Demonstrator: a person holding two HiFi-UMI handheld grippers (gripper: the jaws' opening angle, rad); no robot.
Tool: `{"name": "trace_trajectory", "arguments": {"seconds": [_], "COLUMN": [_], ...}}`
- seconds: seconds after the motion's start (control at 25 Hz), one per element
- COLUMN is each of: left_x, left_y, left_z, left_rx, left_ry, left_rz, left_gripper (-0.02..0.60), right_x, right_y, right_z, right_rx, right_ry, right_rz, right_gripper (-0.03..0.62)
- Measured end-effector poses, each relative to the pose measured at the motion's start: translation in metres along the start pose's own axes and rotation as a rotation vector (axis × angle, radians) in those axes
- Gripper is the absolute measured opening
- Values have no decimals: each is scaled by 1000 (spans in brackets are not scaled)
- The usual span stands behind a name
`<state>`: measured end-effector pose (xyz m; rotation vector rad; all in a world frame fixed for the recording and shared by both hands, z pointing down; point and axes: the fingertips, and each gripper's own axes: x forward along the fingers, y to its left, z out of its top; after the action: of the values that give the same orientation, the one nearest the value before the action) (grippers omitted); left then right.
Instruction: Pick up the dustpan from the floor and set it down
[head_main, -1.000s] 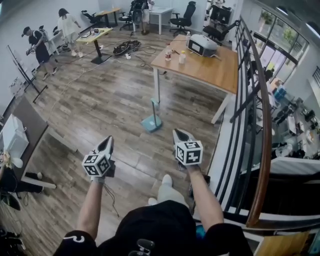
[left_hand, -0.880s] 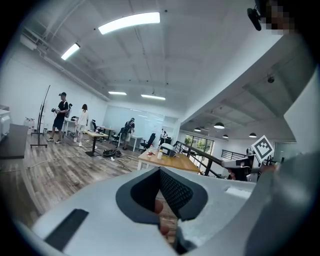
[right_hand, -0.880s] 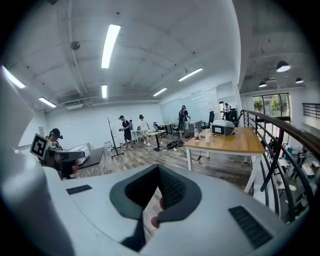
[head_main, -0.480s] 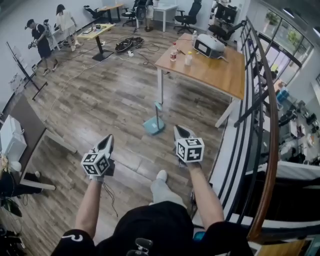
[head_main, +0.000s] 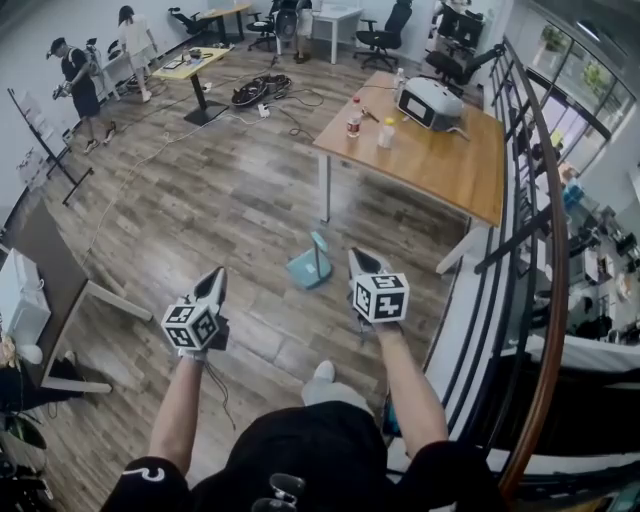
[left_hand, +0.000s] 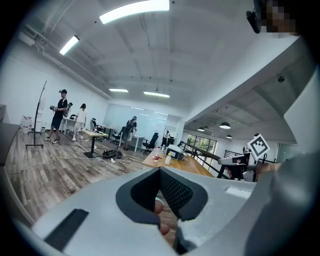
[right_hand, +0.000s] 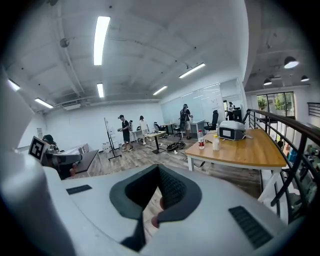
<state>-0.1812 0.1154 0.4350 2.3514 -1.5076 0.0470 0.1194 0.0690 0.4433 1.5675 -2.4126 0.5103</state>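
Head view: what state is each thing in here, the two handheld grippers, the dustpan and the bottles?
Left gripper: shut, nothing between its jaws, held above the floor.
Right gripper: shut, nothing between its jaws.
Dustpan: standing on the floor, handle upright, untouched.
Bottles: upright on the table.

Open floor (head_main: 230, 220) ahead, table (head_main: 430, 150) beyond dustpan (head_main: 308, 270)
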Motion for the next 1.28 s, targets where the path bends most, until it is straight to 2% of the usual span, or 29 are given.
{"name": "trace_trajectory", "arguments": {"seconds": [0.32,0.8,1.28], "left_x": [68,118,200], "left_y": [11,20,74], "left_z": [13,13,36], "left_rx": [3,-7,-4], "left_ry": [6,37,59], "left_rz": [12,5,-91], "left_gripper": [-3,-3,-3], "right_x": [53,93,166], "right_y": [-43,-67,-65], "right_z": [21,20,44], "right_rx": [17,56,64], "right_ry": [5,36,42], "right_rz": [11,11,-42], "right_gripper": [-6,-6,-6]}}
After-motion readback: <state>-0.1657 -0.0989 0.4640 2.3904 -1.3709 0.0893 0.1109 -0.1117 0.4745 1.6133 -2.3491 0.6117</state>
